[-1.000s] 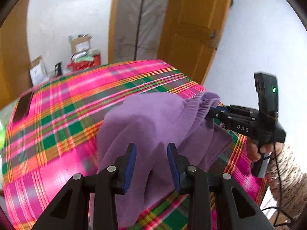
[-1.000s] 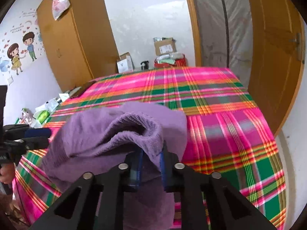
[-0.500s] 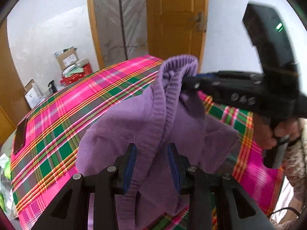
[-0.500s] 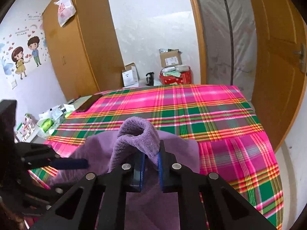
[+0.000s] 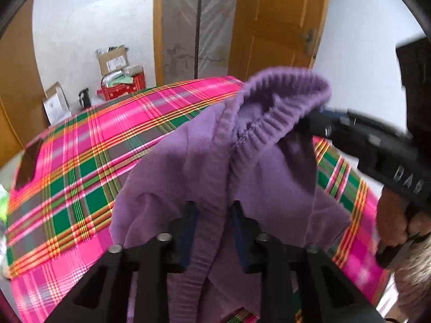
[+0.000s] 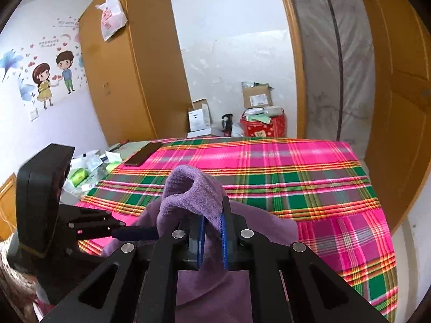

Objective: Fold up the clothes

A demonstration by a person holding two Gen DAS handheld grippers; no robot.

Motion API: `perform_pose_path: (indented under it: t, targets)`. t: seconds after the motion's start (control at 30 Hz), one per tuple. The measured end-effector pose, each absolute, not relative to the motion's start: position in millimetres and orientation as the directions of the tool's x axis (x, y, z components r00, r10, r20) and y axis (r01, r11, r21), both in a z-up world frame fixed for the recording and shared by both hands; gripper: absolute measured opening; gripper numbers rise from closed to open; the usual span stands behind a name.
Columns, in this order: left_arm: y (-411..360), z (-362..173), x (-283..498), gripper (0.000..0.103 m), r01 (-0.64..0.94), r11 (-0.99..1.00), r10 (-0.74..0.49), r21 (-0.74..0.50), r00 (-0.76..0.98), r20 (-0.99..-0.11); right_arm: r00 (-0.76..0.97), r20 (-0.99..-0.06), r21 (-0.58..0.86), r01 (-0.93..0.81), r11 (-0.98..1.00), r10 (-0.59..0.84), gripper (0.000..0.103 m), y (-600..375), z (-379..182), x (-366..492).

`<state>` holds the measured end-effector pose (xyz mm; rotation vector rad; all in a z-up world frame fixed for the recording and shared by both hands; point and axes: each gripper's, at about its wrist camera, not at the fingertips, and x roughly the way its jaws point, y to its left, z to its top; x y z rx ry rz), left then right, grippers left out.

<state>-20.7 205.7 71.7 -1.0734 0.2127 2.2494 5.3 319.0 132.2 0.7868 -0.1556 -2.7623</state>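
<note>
The right gripper [image 6: 211,238] is clamped on the ribbed hem of a purple knitted garment [image 5: 204,167], held above the pink-and-green plaid bedspread [image 6: 309,172]. The left gripper [image 5: 214,231] has its jaws parted, a fold of the garment draped loosely between them.

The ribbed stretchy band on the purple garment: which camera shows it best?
The left wrist view. There the ribbed band arches across the frame, its gathers plain, one end in the right gripper. The right wrist view shows the purple garment only as a bunched lump between its fingers, ribbing unclear.
</note>
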Motion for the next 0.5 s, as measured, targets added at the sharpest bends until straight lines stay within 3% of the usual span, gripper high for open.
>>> perform_pose_path:
  t: [0.1, 0.2, 0.33, 0.5]
  targets:
    - [190, 76, -26, 0.008, -0.576, -0.801, 0.493, -0.167, -0.475, -0.729, -0.807, -0.51, 0.189, 0.231, -0.954, -0.296, 0.01, 317, 129, 5]
    - [172, 80, -31, 0.006, -0.531, -0.828, 0.482, -0.179, -0.513, -0.71, -0.8, -0.513, 0.195, 0.245, -0.95, -0.312, 0.01, 314, 127, 7]
    - [149, 86, -37, 0.005, -0.481, -0.856, 0.468, -0.192, -0.559, -0.684, -0.788, -0.514, 0.21, 0.267, -0.941, -0.339, 0.013, 313, 125, 9]
    - [144, 89, -29, 0.005, -0.533, -0.82, 0.524, -0.209, -0.55, -0.65, -0.804, -0.509, 0.184, 0.246, -0.952, -0.306, 0.01, 307, 127, 9]
